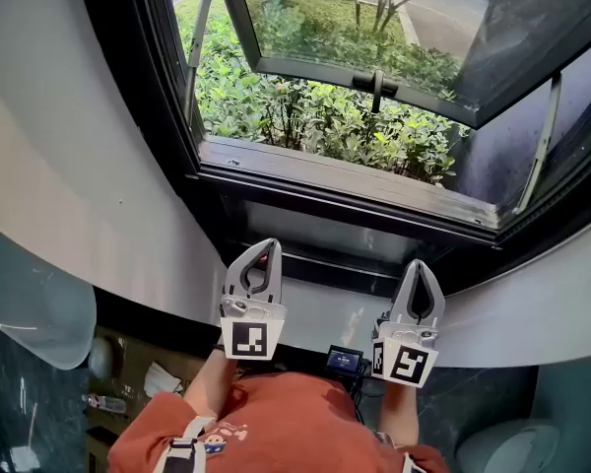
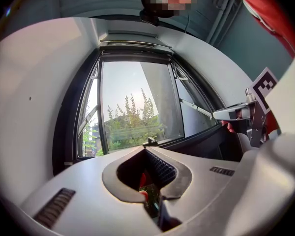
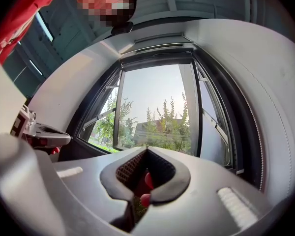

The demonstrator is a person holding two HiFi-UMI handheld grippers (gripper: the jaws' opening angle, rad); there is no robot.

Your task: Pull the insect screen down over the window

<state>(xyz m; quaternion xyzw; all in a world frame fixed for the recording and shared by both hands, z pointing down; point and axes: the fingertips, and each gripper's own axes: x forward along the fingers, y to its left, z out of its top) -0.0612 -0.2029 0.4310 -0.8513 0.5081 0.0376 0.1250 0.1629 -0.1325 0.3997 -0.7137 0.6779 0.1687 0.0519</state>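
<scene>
– Below the window (image 1: 355,180), both jaws are pressing shut on nothing, left gripper (image 1: 264,249) beside right gripper (image 1: 420,269).
– So we're only starting: the screen is seemingly sitting rolled in the top rail (image 2: 135,45). Reaching up and opening are coming next.

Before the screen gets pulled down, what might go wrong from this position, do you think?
The left gripper and right gripper are shut, low by the sill; unless the fingers open, they likely cannot grip the screen. The sash stands open outward, so overreaching toward the frame top could go through the opening.
</scene>
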